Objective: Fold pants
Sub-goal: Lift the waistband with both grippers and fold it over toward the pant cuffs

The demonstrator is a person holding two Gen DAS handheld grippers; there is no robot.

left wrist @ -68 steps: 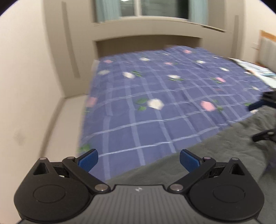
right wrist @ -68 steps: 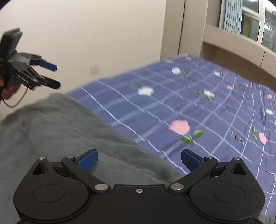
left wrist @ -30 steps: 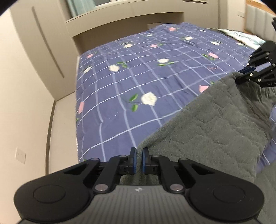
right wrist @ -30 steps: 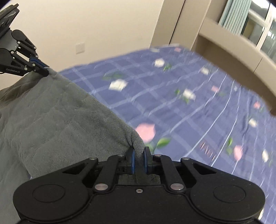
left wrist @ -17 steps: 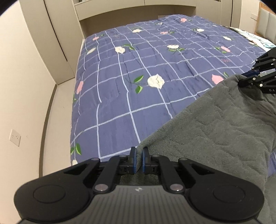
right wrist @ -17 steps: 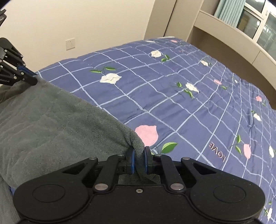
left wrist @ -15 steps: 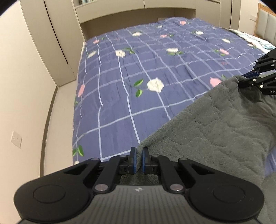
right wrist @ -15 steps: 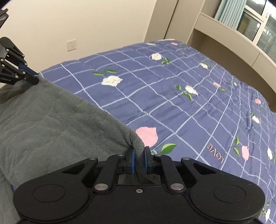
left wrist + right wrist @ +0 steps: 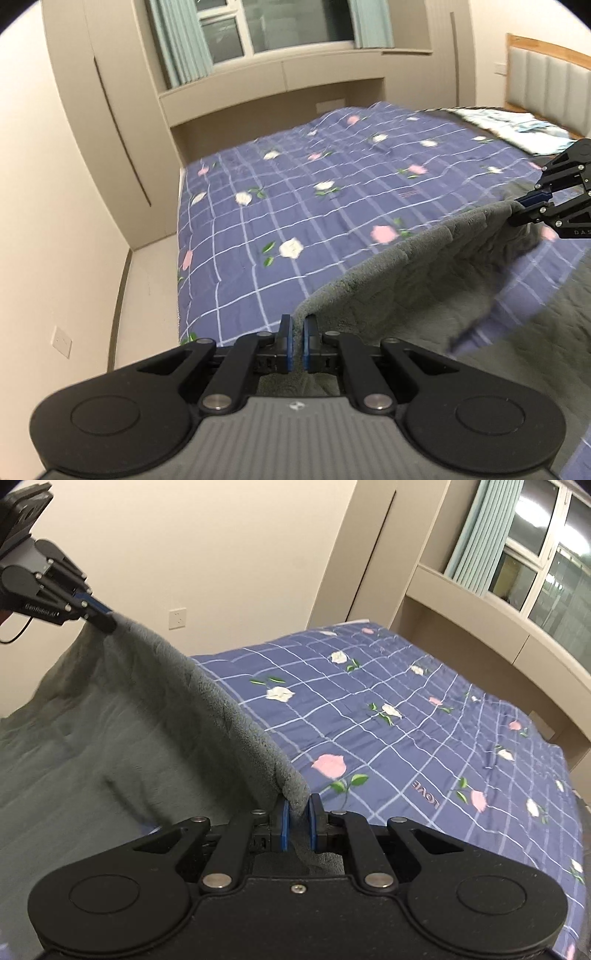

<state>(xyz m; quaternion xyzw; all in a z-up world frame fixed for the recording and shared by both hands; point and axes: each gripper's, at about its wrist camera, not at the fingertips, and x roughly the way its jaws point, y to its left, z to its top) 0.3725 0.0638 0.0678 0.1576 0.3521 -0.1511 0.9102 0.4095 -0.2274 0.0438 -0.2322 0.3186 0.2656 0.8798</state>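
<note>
The grey fleece pants point(image 9: 417, 280) hang stretched between both grippers above the bed. My left gripper point(image 9: 295, 338) is shut on one corner of the pants' edge. My right gripper point(image 9: 297, 821) is shut on the other corner of the pants point(image 9: 166, 709). The right gripper also shows at the right edge of the left wrist view point(image 9: 524, 210), and the left gripper at the upper left of the right wrist view point(image 9: 101, 618). The held edge runs taut between them, and the rest of the fabric drapes down below.
A bed with a blue checked, flowered cover point(image 9: 314, 206) lies under and beyond the pants. A wall with a socket point(image 9: 177, 618) is on the left, a window with curtains point(image 9: 258, 33) at the far end, and a padded headboard point(image 9: 546, 77) on the right.
Both grippers, once open over the pants, have shut on its corners and lifted the edge. In the last half second both have risen and tilted upward, raising the fabric higher off the bed.
</note>
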